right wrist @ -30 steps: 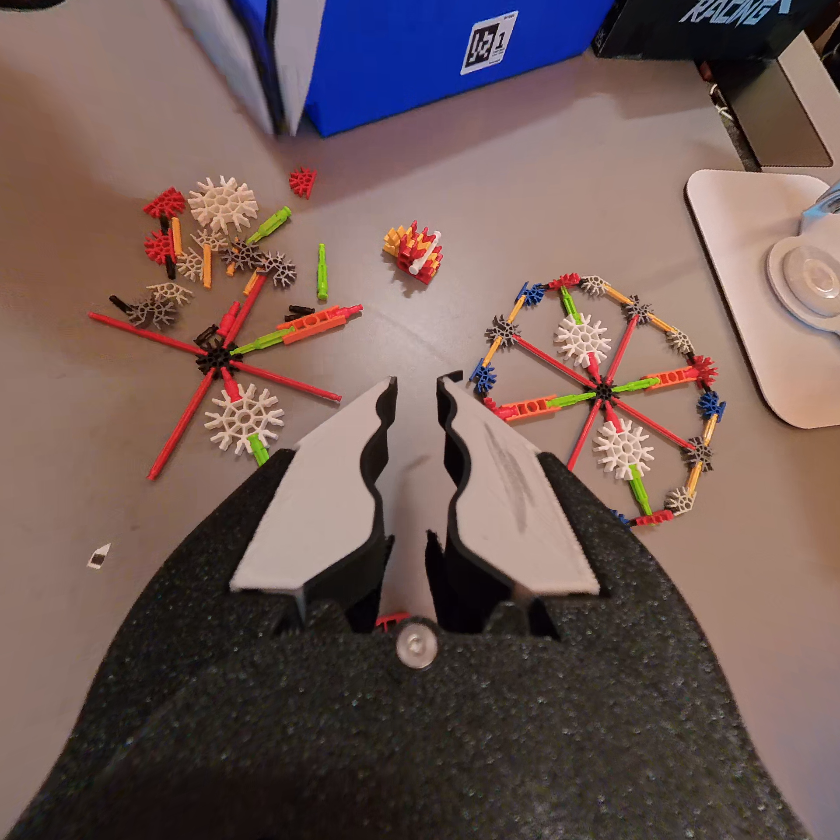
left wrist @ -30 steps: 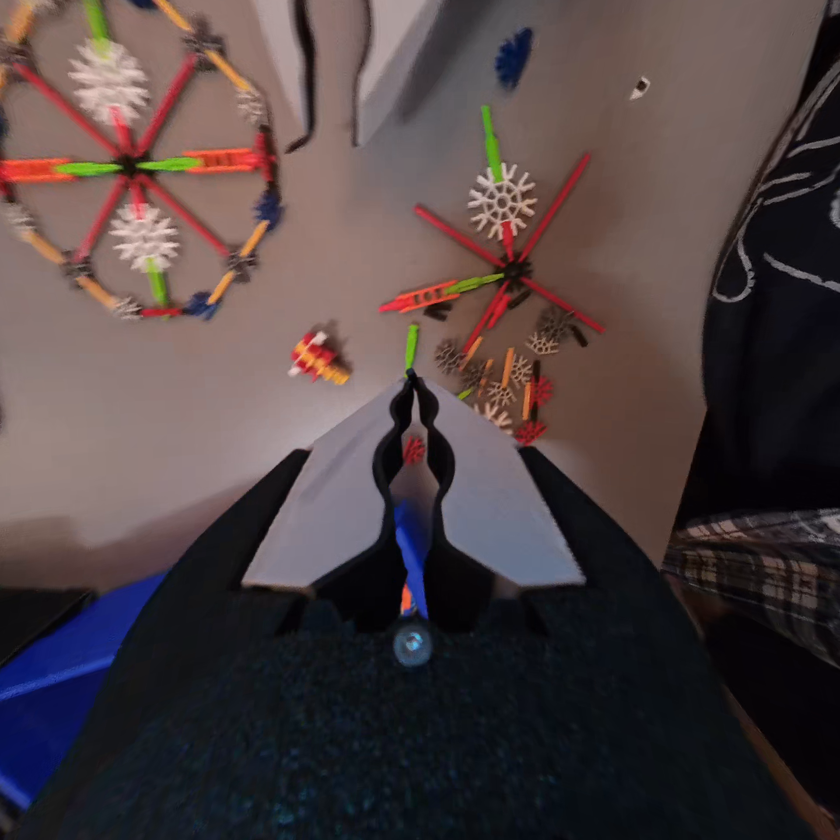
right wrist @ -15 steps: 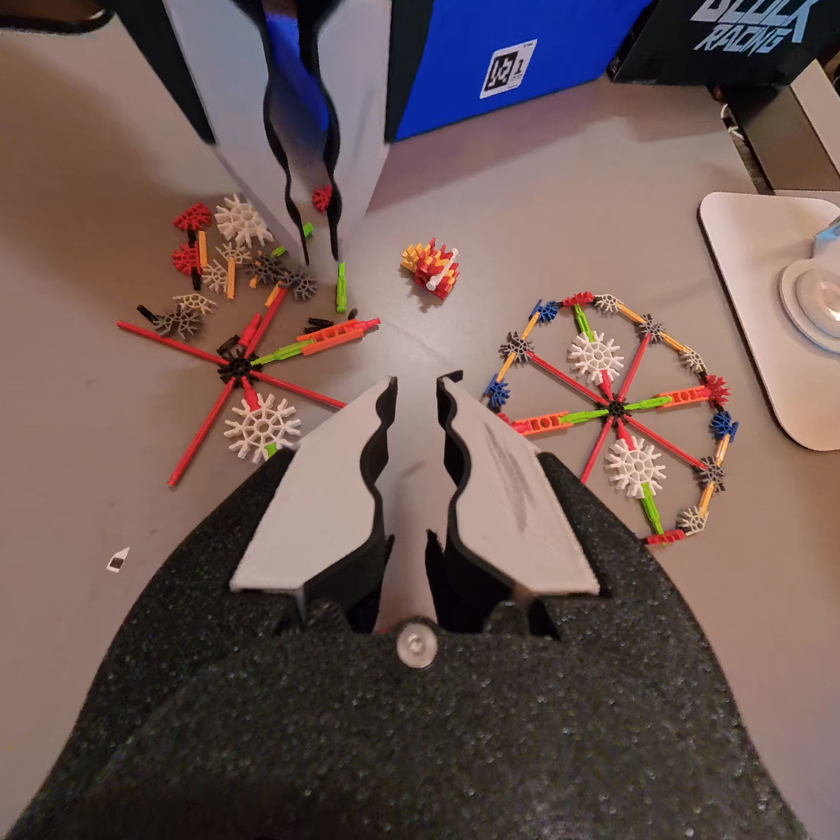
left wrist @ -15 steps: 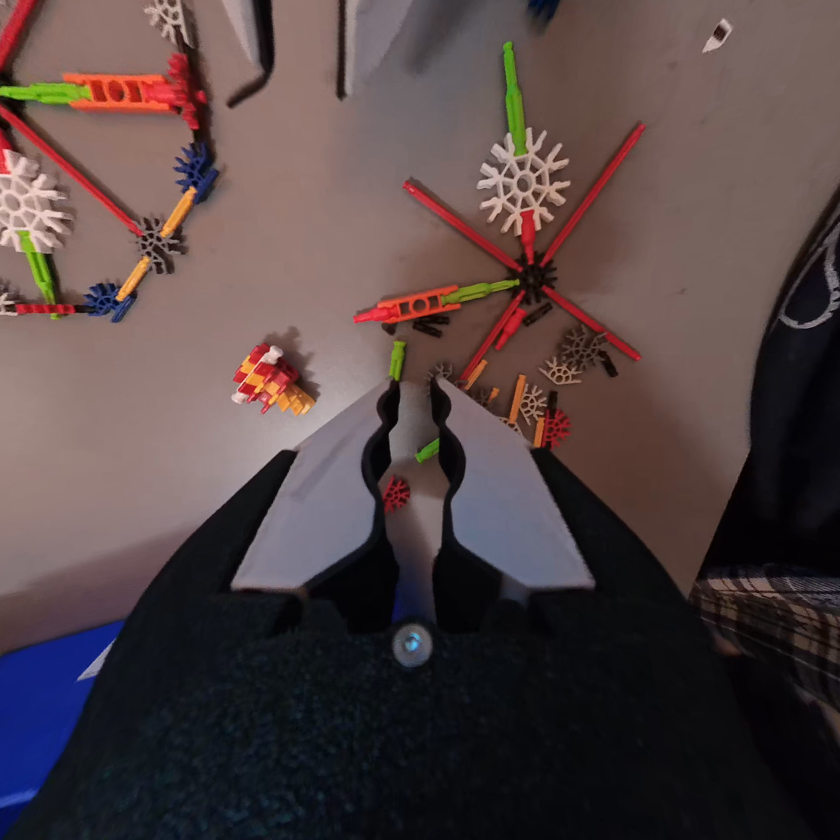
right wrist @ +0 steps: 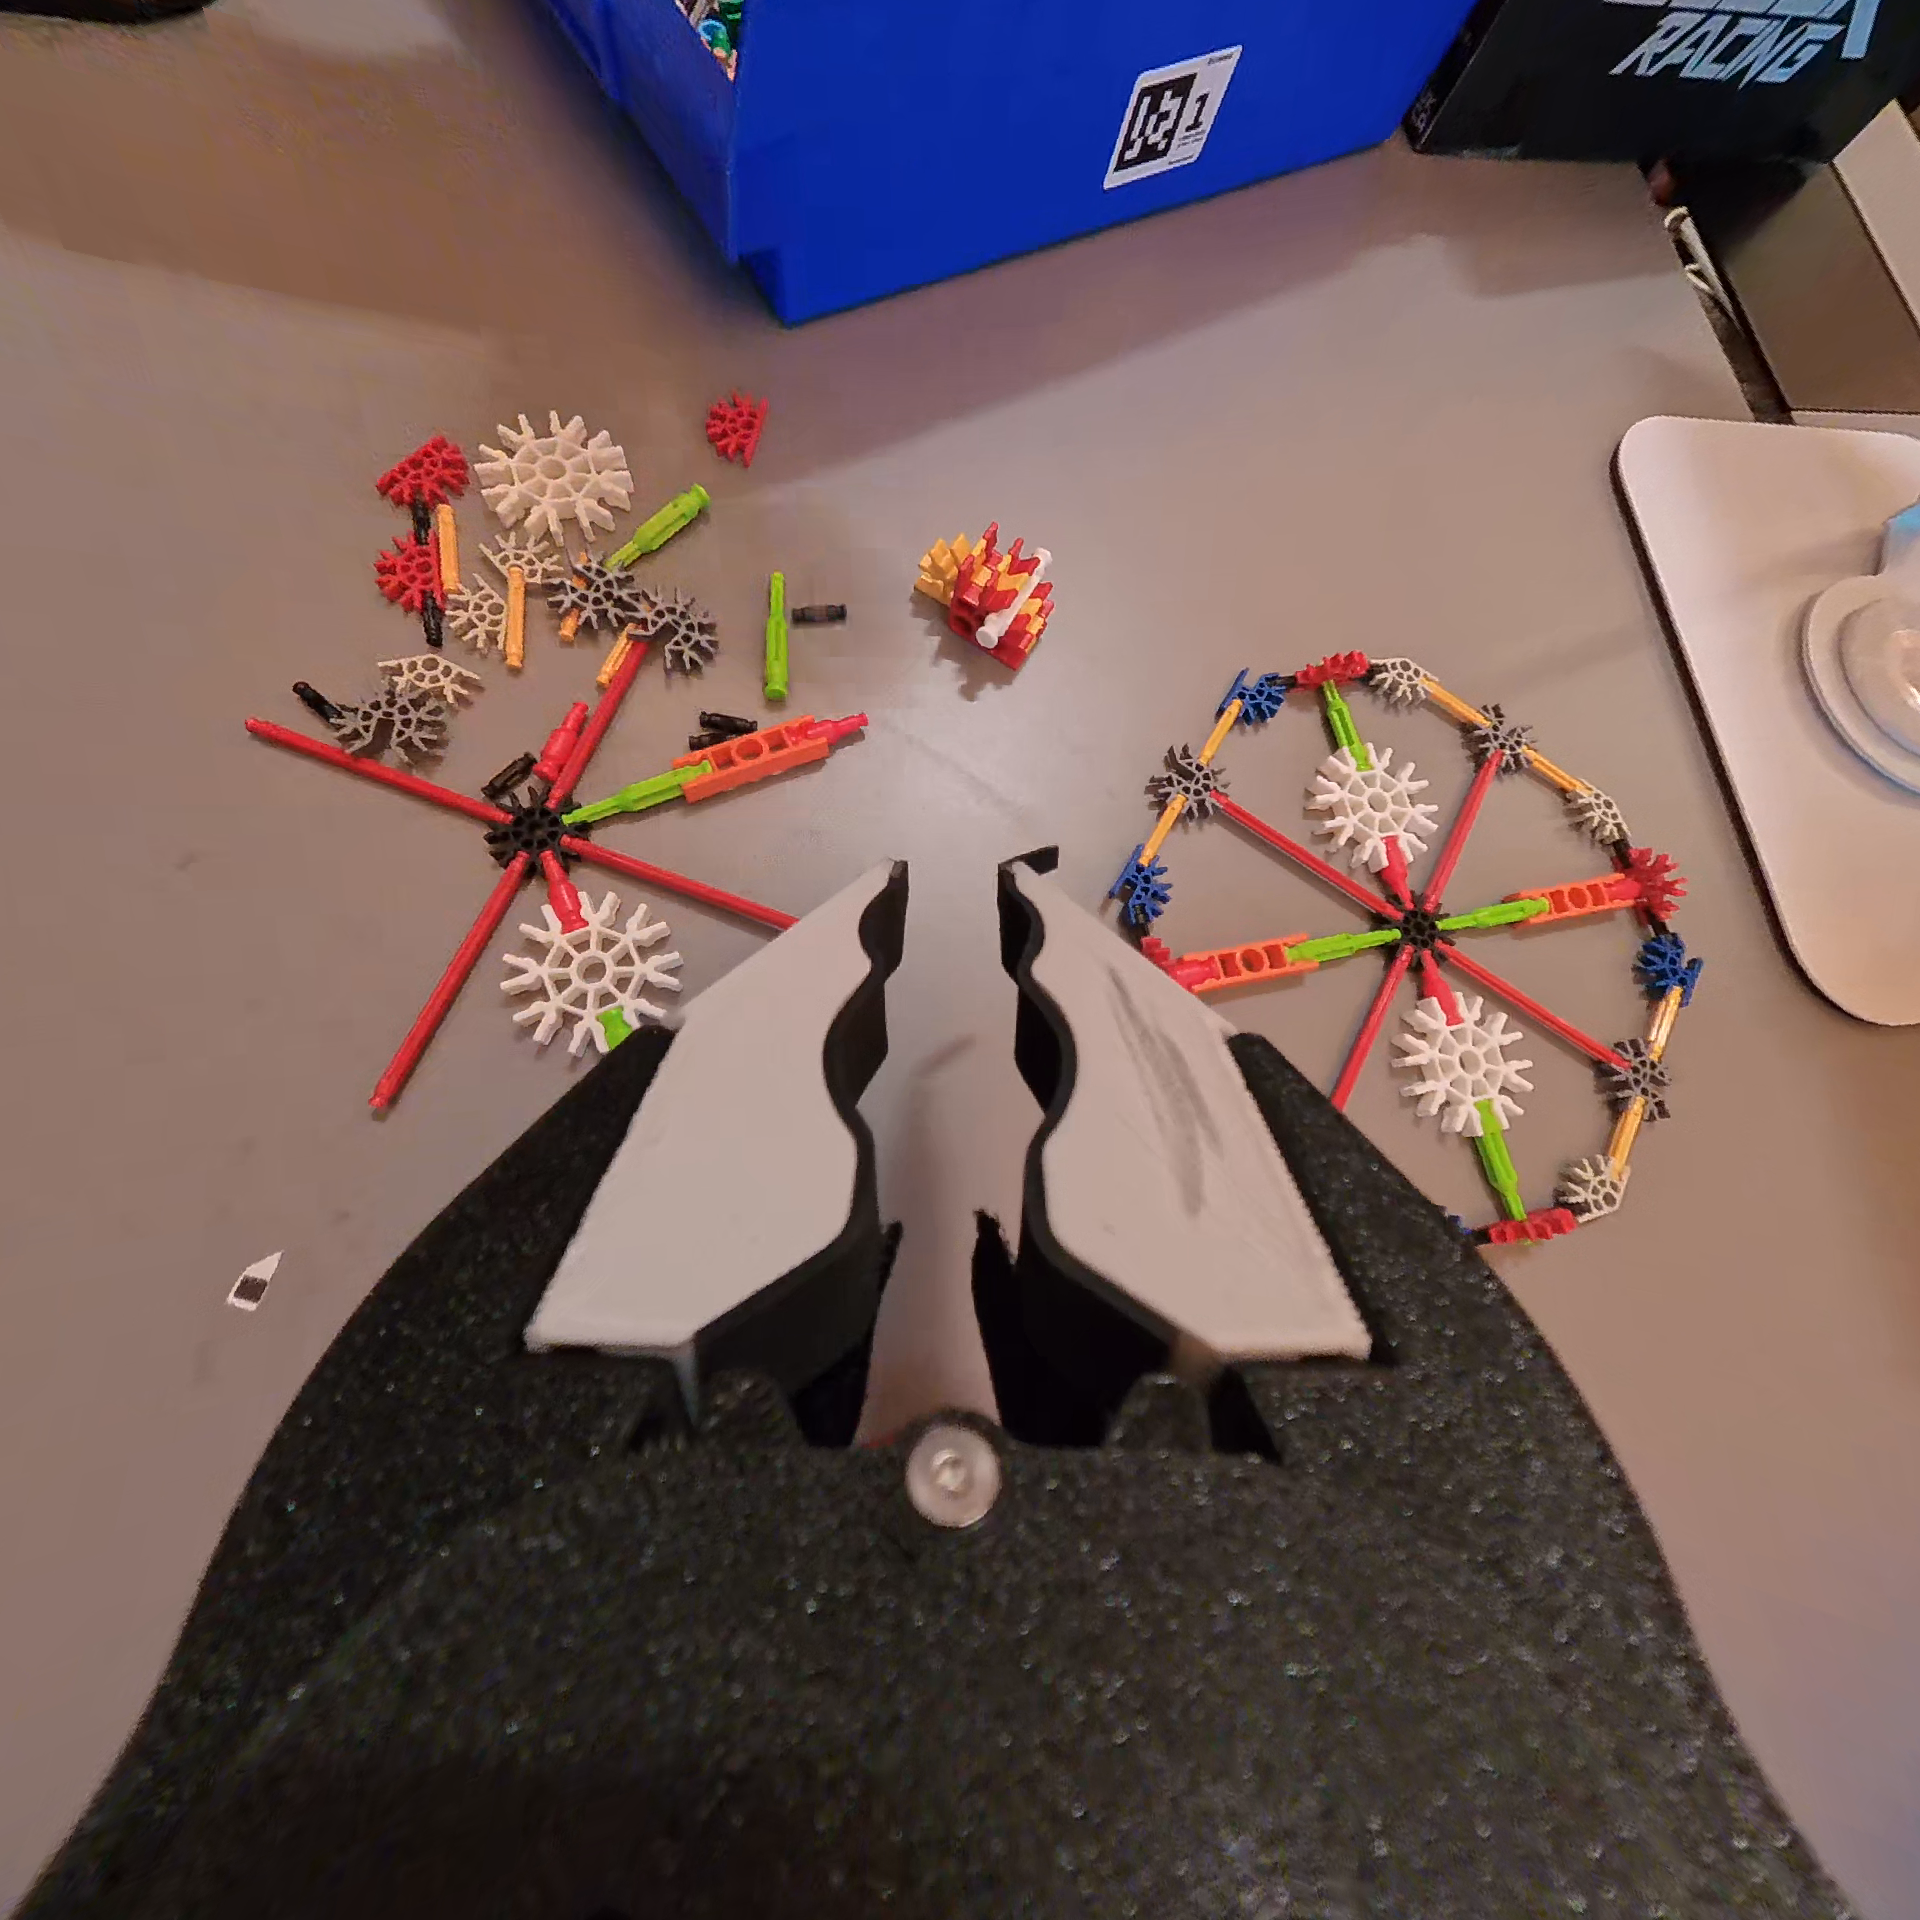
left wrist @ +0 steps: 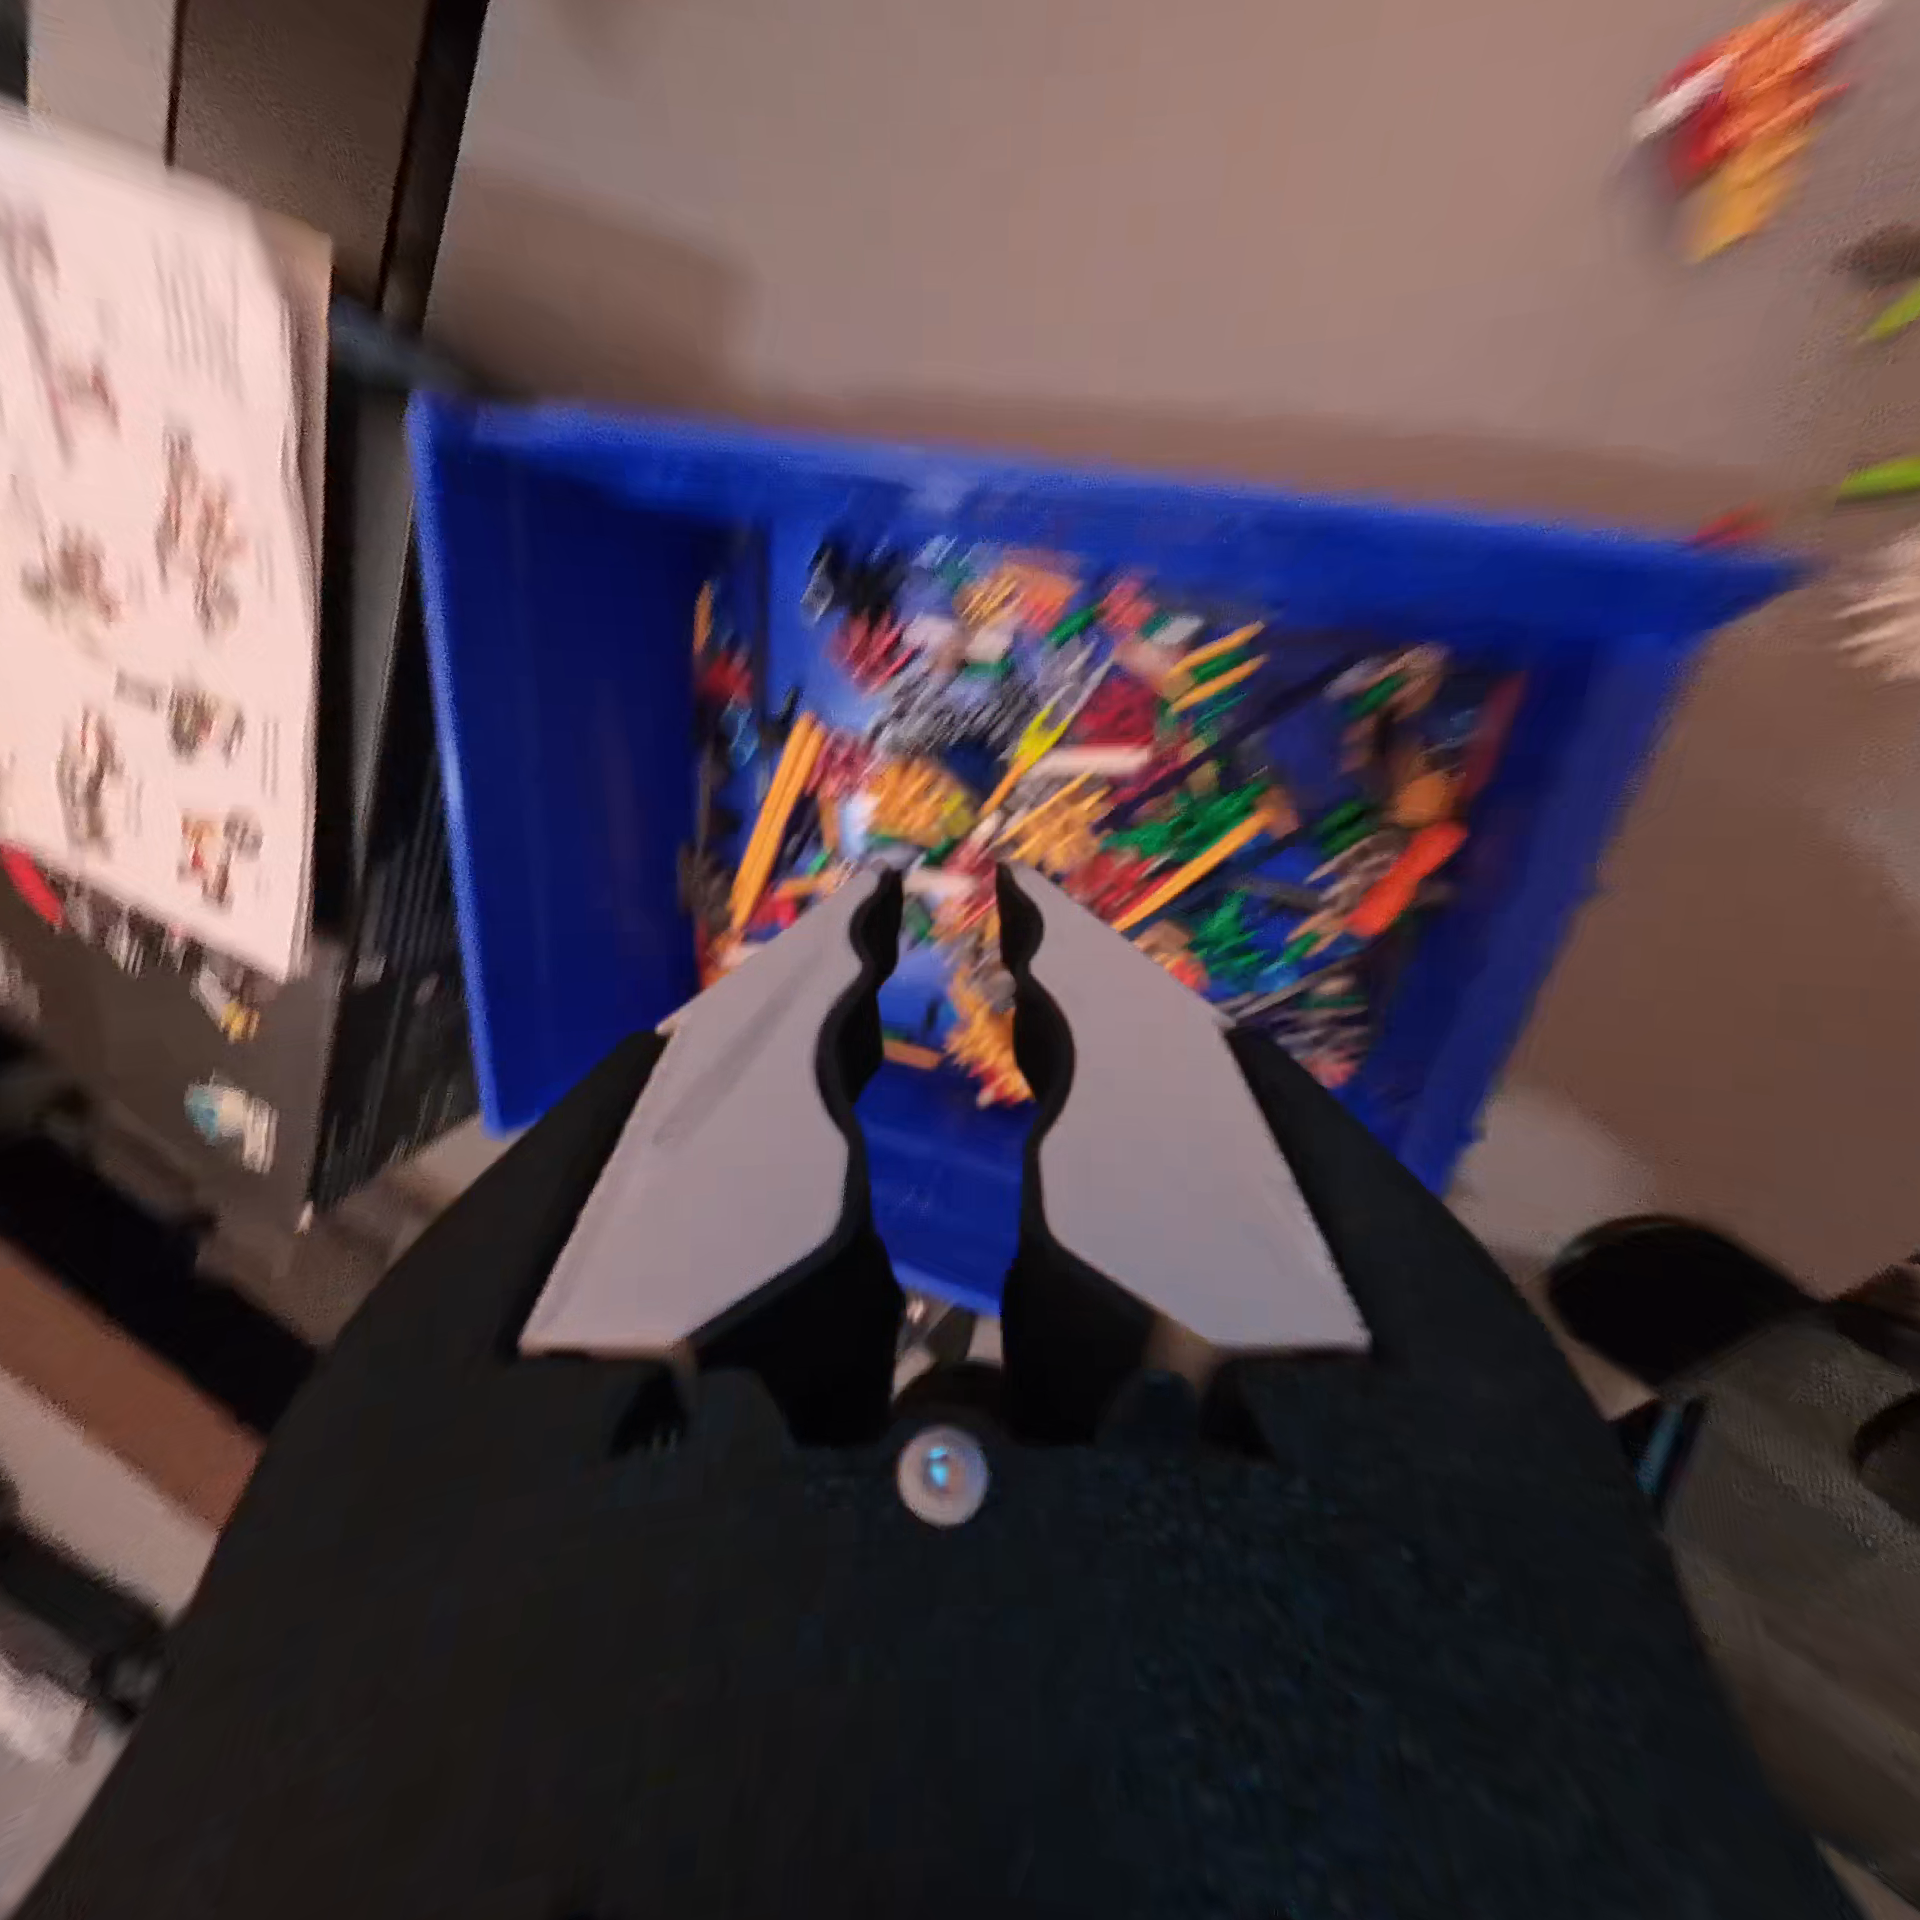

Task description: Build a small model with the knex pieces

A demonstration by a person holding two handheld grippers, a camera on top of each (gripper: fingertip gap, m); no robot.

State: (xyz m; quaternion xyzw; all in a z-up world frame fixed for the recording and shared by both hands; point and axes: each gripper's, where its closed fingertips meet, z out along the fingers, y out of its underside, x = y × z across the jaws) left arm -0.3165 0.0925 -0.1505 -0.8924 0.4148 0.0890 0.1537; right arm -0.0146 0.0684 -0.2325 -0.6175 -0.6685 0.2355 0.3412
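My left gripper [left wrist: 943, 888] is open and empty, hovering over a blue bin [left wrist: 582, 748] full of mixed coloured rods and connectors; this view is motion-blurred. My right gripper [right wrist: 951, 868] is open and empty above the grey table. On its right lies a finished spoked wheel [right wrist: 1413, 925]. On its left lies a partial hub with red spokes [right wrist: 535, 826] and a white snowflake connector [right wrist: 590, 971]. Beyond that lie loose connectors and rods [right wrist: 520, 582] and a lone green rod [right wrist: 774, 634].
A small red-and-yellow cluster of pieces [right wrist: 987, 603] sits ahead of the right gripper. The blue bin [right wrist: 987, 125] stands at the table's far edge, with a black box [right wrist: 1662, 73] beside it. A white pad [right wrist: 1766, 675] is at the right. A printed sheet [left wrist: 156, 540] stands left of the bin. Spacing between my two grippers at the tips: around 30 cm. The left gripper is farther from the finished spoked wheel [right wrist: 1413, 925], some 35 cm, than the right, some 12 cm.
My left gripper opened, left a green rod on the table by the loose pieces, then swung away to above the blue bin and out of the right view. The right gripper stayed open, nearly still.
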